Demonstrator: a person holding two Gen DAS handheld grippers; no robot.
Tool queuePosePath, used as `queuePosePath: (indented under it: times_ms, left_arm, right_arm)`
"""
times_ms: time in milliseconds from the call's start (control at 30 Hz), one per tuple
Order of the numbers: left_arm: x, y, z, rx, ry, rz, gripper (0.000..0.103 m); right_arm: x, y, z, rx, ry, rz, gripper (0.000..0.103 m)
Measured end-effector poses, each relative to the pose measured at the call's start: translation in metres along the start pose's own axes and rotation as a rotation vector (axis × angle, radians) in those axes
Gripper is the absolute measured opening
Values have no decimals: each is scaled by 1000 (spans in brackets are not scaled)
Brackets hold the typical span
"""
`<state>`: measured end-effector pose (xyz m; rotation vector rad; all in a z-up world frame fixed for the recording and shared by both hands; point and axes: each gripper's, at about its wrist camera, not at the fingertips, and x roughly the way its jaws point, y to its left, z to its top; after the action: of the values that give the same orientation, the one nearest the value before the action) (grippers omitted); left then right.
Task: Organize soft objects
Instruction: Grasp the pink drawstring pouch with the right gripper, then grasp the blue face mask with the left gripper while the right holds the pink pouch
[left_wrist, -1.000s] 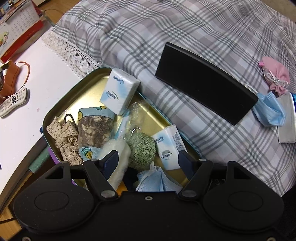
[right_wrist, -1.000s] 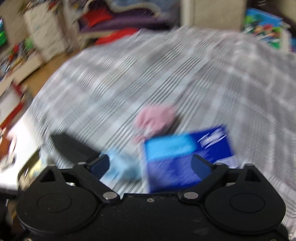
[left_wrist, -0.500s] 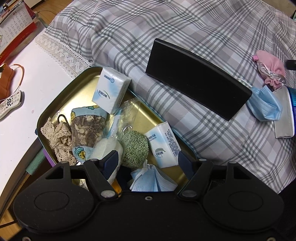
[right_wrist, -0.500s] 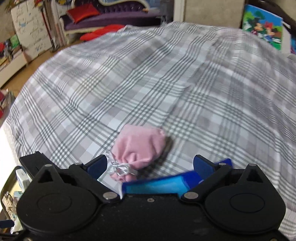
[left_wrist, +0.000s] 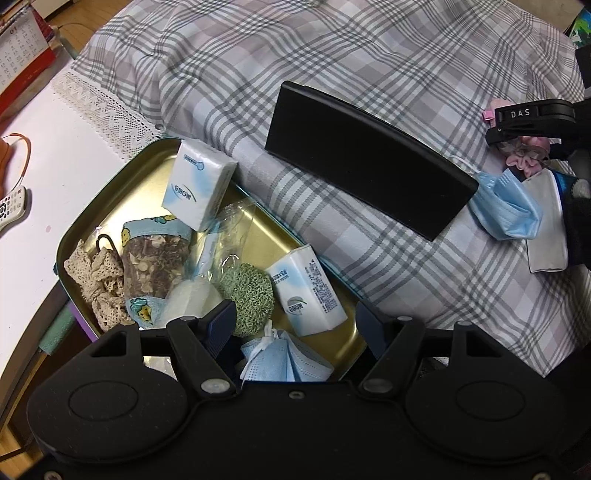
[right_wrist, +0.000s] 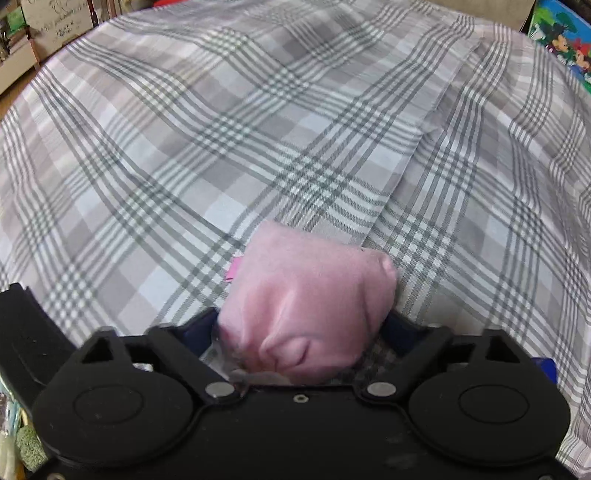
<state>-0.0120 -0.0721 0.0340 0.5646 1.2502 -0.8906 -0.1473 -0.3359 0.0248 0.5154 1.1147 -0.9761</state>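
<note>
A pink drawstring pouch lies on the plaid bedspread. My right gripper is closing on it, and both pads touch its sides and dent it. The left wrist view shows the same pouch under that gripper at the far right. My left gripper hovers open over a gold tin tray with nothing between its fingers. The tray holds two tissue packs, a green knitted scrubber, a lace scrunchie, a cloth sachet and folded blue masks.
A long black case lies on the bed between tray and pouch. A crumpled blue mask and a grey packet sit beside the pouch. A white table with a remote borders the tray's left side.
My right gripper swept across the bed, came down over the pink pouch and narrowed its jaws around it. The left gripper stayed over the tray with its opening unchanged.
</note>
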Motion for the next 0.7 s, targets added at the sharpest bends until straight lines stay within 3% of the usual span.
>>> queuePosePath:
  times_ms: [167, 300, 467, 700]
  left_arm:
    - [2, -3, 1, 13, 1, -5, 67]
    - [0, -10, 0, 47, -26, -4, 67]
    - [-4, -18, 1, 50, -59, -66, 68]
    - [8, -52, -4, 15, -13, -135, 69]
  right_arm:
    - [-3, -18, 4, 25, -19, 57, 62]
    - [-9, -43, 4, 81, -82, 41, 62]
    - [-20, -80, 5, 157, -167, 39, 62]
    - [-22, -103, 7, 189, -212, 116, 62]
